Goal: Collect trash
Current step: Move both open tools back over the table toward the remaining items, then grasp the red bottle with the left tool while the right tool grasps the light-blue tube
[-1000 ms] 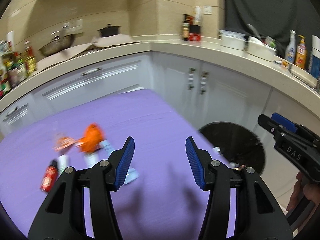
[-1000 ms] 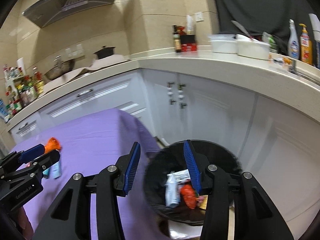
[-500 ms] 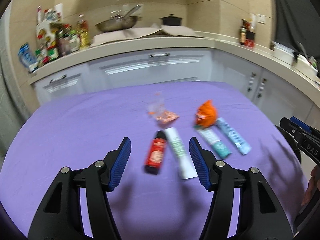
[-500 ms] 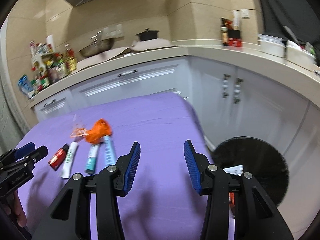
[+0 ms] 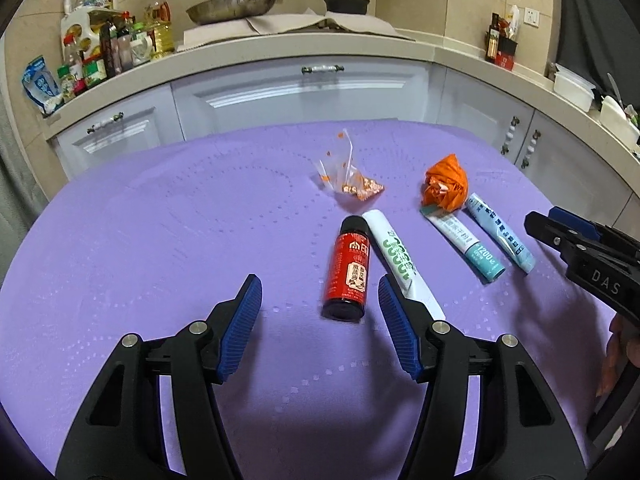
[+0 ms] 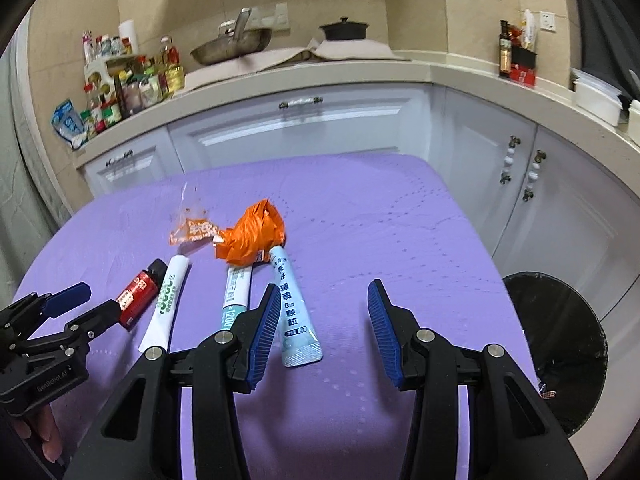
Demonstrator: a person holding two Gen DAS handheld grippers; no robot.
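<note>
Trash lies on the purple table [image 5: 160, 240]: a small red bottle [image 5: 350, 268], a white sachet with green letters [image 5: 396, 256], a teal-tipped sachet [image 5: 464, 244], a light blue sachet [image 5: 500, 236], a crumpled orange wrapper [image 5: 446, 184] and a clear wrapper [image 5: 352, 180]. My left gripper [image 5: 317, 280] is open just short of the red bottle's base, holding nothing. My right gripper [image 6: 324, 286] is open and empty above the light blue sachet [image 6: 294, 312], whose near end lies by the left finger. A black bin [image 6: 560, 356] stands off the table's right edge.
White cabinets and a beige counter [image 5: 280, 52] wrap around behind the table, bearing a wok, a pot and several bottles. The right gripper [image 5: 546, 218] shows at the right of the left wrist view, the left gripper [image 6: 92, 302] at the left of the right wrist view.
Both grippers have swung left, away from the bin and over the table's trash. The red bottle now lies just ahead of the left jaws, which stand slightly wider.
</note>
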